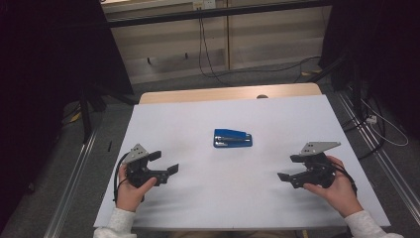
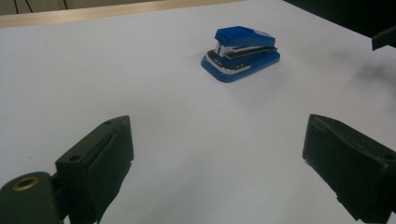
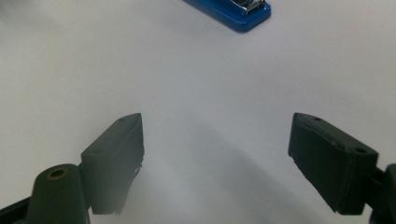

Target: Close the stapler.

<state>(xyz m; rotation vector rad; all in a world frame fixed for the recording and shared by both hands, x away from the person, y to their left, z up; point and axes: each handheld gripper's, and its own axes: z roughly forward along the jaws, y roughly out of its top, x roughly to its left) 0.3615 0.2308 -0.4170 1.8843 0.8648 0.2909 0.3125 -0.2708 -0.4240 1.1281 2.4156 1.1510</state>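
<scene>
A: Two hand-held black grippers sit low over a white table (image 1: 198, 198). Where is the thing between them?

B: One small blue plastic stapler with a silver metal strip (image 1: 232, 138) lies flat near the table's middle, well apart from both grippers and touching neither. The left gripper (image 1: 166, 162) is at the near left and the right gripper (image 1: 288, 167) at the near right, each held in a hand and pointing inward.

A: How do the fingers stand?

B: Both pairs are spread wide with bare table between them. In the left gripper view the fingers (image 2: 100, 158) frame the stapler (image 2: 241, 53), which lies farther off, beyond the gap. In the right gripper view the fingers (image 3: 116, 151) are just as wide.

A: Anything hard to see?

B: In the right gripper view the stapler (image 3: 233, 11) is cut off by the top edge. No brand or writing can be read on it.
</scene>
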